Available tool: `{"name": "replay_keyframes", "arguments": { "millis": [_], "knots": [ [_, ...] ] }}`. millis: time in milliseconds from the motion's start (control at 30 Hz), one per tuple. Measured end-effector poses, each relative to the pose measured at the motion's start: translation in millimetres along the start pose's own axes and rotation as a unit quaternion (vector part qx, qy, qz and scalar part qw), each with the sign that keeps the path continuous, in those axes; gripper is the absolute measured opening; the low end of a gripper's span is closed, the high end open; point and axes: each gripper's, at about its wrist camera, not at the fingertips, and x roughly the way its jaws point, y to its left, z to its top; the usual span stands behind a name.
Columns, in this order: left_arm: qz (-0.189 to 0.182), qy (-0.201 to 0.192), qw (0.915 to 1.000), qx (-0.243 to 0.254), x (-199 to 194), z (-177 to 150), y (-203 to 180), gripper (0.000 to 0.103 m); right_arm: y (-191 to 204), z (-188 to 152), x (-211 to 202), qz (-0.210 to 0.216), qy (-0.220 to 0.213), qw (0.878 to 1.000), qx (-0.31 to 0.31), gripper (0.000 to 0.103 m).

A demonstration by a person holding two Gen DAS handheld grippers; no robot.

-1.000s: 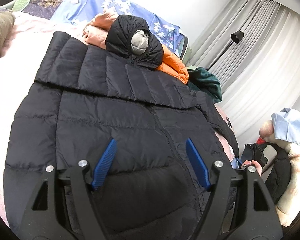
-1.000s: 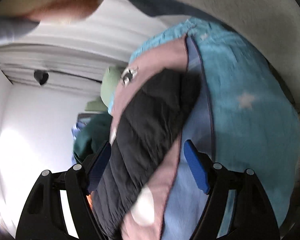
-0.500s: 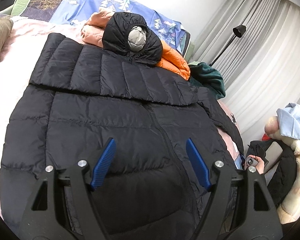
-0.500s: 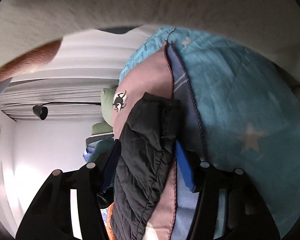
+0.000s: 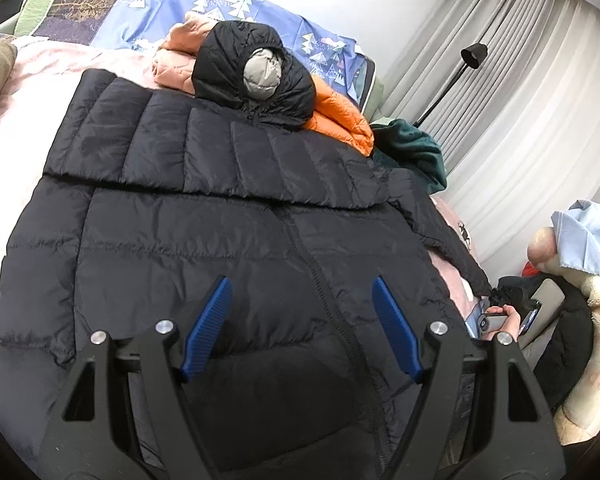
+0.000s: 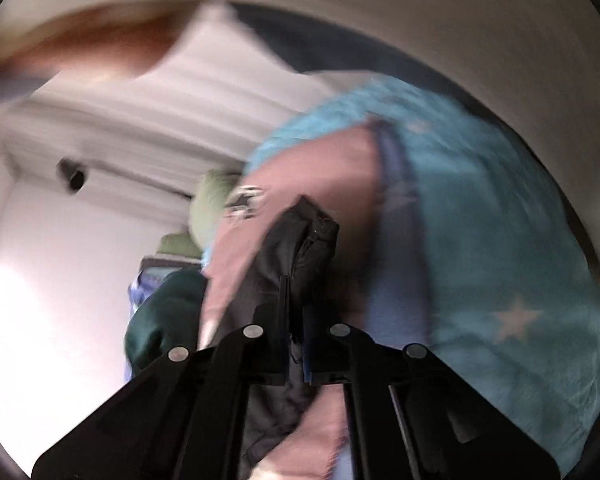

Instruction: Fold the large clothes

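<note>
A large black puffer jacket (image 5: 228,240) lies face up on the bed, its hood (image 5: 252,76) at the far end and one sleeve folded across the chest. My left gripper (image 5: 300,304) is open and empty, hovering above the jacket's lower front. The jacket's right sleeve (image 5: 456,256) hangs over the bed's right edge. In the blurred right wrist view my right gripper (image 6: 296,320) is shut on the black cuff of that sleeve (image 6: 304,240).
Peach (image 5: 180,56) and orange (image 5: 340,124) garments and a dark green one (image 5: 412,152) lie beyond the hood. A pink sheet (image 5: 28,92) covers the bed. Curtains (image 5: 532,92) and a floor lamp (image 5: 472,52) stand at the right. A teal star blanket (image 6: 480,240) hangs at the bedside.
My right gripper closed on the jacket's sleeve cuff. My left gripper drew back a little, still open, so more of the jacket shows.
</note>
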Motion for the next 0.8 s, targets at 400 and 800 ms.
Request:
{"name": "replay_keyframes", "arguments": {
  "millis": [400,800],
  "knots": [
    [-0.1,-0.043,0.9928,0.049,-18,75,-67,0.079,185,-78,-56,0.208,0.066,0.936,-0.277,0.004],
    [-0.139,0.015,0.9902,0.001,43,119,-74,0.084,233,-297,-122,0.332,0.246,0.766,-0.492,0.004]
  ]
}}
